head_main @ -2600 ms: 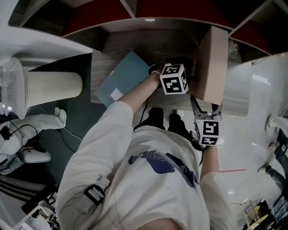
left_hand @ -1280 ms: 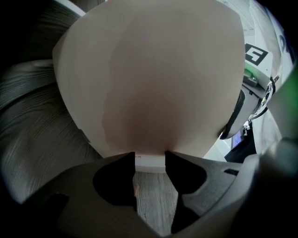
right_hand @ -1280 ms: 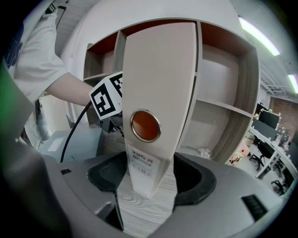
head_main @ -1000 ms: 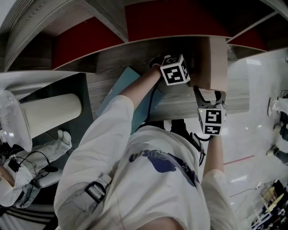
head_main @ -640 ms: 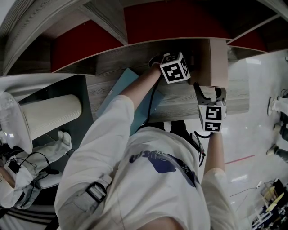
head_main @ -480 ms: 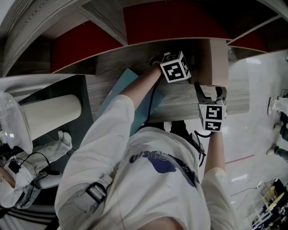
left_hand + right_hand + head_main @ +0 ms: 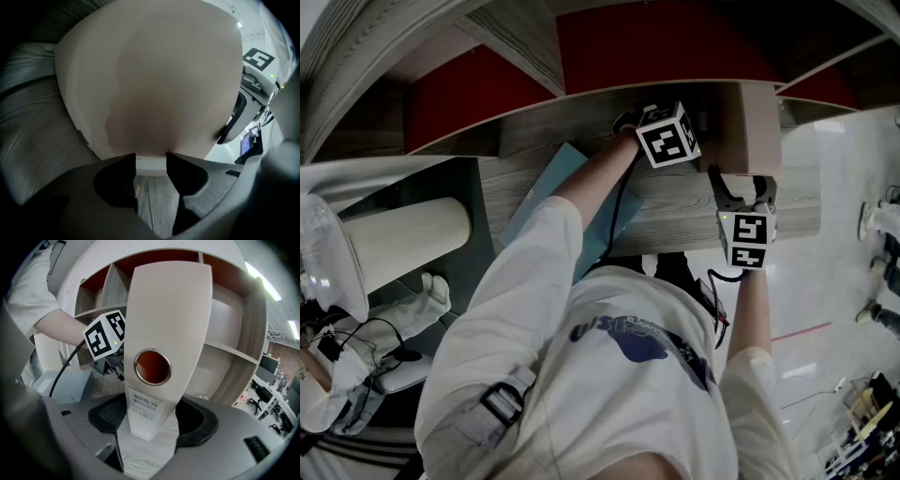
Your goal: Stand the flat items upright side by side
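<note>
A tall beige binder (image 7: 750, 122) stands upright at the right end of the wooden shelf (image 7: 572, 117). Its broad side fills the left gripper view (image 7: 154, 84). My left gripper (image 7: 151, 161) is open, its tips low against that side, with nothing between them. The binder's spine with a round hole (image 7: 168, 319) stands between the jaws of my right gripper (image 7: 150, 420). That gripper is open, its pads close beside the spine. In the head view the right gripper (image 7: 742, 183) is at the binder's near end. A flat blue item (image 7: 539, 202) lies on the shelf's left, partly under the person's arm.
Red back panels (image 7: 647, 42) and slanted wooden dividers (image 7: 511, 42) close the shelf behind. A ribbed white cylinder (image 7: 403, 239) stands at the left, below the shelf. White floor (image 7: 834, 187) lies to the right. The person's body (image 7: 609, 375) hides the lower middle.
My right gripper has moved forward until its jaws stand either side of the binder's spine. The left gripper has stayed at the binder's side. The blue item has not moved.
</note>
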`<state>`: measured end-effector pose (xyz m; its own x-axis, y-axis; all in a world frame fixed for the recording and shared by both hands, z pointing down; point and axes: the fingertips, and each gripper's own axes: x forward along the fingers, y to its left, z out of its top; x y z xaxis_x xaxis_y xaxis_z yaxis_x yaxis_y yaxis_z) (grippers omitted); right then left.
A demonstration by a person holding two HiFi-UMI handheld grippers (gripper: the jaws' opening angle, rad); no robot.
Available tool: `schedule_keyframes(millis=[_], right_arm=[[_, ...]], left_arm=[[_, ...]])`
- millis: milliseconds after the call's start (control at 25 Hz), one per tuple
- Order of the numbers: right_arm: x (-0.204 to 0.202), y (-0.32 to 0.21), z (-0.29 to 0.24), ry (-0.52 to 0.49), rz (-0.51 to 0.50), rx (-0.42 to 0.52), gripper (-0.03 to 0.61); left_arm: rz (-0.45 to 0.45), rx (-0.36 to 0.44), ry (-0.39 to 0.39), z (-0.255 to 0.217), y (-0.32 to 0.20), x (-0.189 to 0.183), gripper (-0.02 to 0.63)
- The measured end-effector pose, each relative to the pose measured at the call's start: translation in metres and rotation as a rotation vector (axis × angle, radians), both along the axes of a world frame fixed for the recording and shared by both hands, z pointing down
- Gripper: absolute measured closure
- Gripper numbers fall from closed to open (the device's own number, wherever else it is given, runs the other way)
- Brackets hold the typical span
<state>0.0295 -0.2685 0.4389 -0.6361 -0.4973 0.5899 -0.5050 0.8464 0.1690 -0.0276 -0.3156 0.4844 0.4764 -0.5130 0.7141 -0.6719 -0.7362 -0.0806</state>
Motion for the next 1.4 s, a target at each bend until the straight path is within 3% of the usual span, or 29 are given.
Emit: schedule_keyframes(millis=[760, 1120, 1400], right_arm=[[0.005, -0.005, 0.001, 0.009, -0.007, 0.018, 0.252], [0.009, -0.001, -0.019, -0.104, -0.013, -0.011, 0.233], [0.053, 0.013, -0.040, -0.173, 0.014, -0.031, 0.232]], left_arm=[[-0.034, -0.001, 0.017, -0.001, 0.001, 0.002, 0.417], [-0.077, -0.007, 0.009, -0.006, 0.010, -0.002, 0.417], [-0.182, 0.022, 0.042, -0.019, 0.035, -0.008, 0.417]])
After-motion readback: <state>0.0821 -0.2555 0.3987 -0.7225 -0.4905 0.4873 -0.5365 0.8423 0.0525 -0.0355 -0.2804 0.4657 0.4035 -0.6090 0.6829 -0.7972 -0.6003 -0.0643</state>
